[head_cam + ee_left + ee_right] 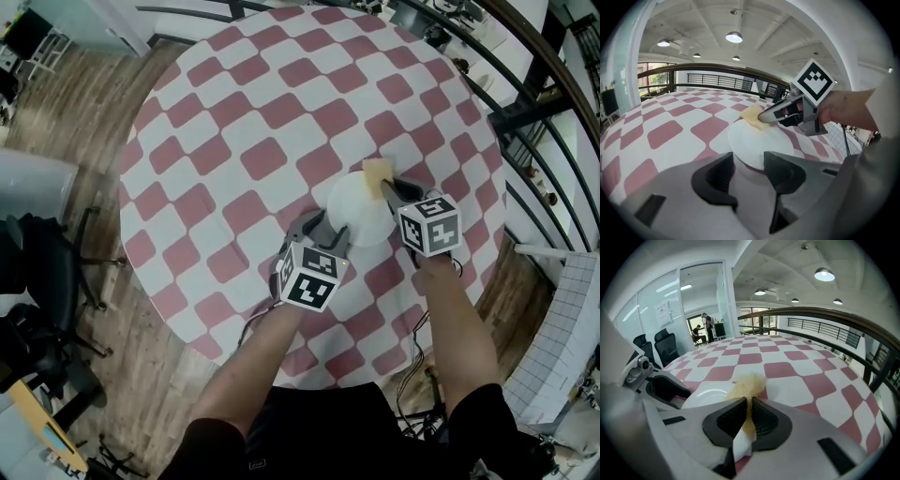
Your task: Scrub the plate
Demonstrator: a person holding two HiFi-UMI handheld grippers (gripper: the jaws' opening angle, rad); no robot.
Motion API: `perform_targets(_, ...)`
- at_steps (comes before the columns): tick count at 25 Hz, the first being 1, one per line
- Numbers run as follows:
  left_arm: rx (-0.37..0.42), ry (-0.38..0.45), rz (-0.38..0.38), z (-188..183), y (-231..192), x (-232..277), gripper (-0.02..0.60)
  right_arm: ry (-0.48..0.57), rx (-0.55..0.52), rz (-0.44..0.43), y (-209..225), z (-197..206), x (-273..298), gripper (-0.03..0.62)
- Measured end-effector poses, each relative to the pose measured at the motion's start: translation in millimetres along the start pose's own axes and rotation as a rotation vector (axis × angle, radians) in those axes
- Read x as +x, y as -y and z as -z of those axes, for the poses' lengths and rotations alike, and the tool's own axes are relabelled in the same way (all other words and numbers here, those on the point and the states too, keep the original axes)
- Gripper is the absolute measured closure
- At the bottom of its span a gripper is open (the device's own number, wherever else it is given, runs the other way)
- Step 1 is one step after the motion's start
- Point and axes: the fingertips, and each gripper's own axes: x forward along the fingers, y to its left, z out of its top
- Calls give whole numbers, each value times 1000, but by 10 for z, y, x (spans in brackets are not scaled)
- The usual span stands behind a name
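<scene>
Your right gripper (387,189) was clamped shut on the yellow sponge (377,174), which sat at the far rim of the white plate (359,214) on the checkered counter (234,141). Your left gripper (323,228) stood wide open at the plate's near rim, gripping nothing. Scrubbing looked under way, with most of the plate's face seemingly left to cover.
</scene>
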Motion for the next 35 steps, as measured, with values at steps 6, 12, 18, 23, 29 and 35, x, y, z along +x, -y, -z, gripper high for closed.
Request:
perform_targets(6,29,18,-10,6,-8,-8,382,-35,-92,-23,-258,-58,133,554)
perform_targets(12,44,26,-22,14,-12,-4,382,-30,-182,-75,-500,-97,85,554)
perform_targets(18,44,28,-21,7,8,1,382,-89,-170,-221,-966,200,61,554)
perform_targets(23,54,34,-33,17,3,-12,382,-86,-260,-178,-980,155,133,554)
perform_targets(29,58,43,-44,5,-8,-5,382,-84,-376,-39,-662,-64,276,554)
perform_targets(35,61,44,-51,7,-8,-4,382,-88,-294,44,-226,73,90,554)
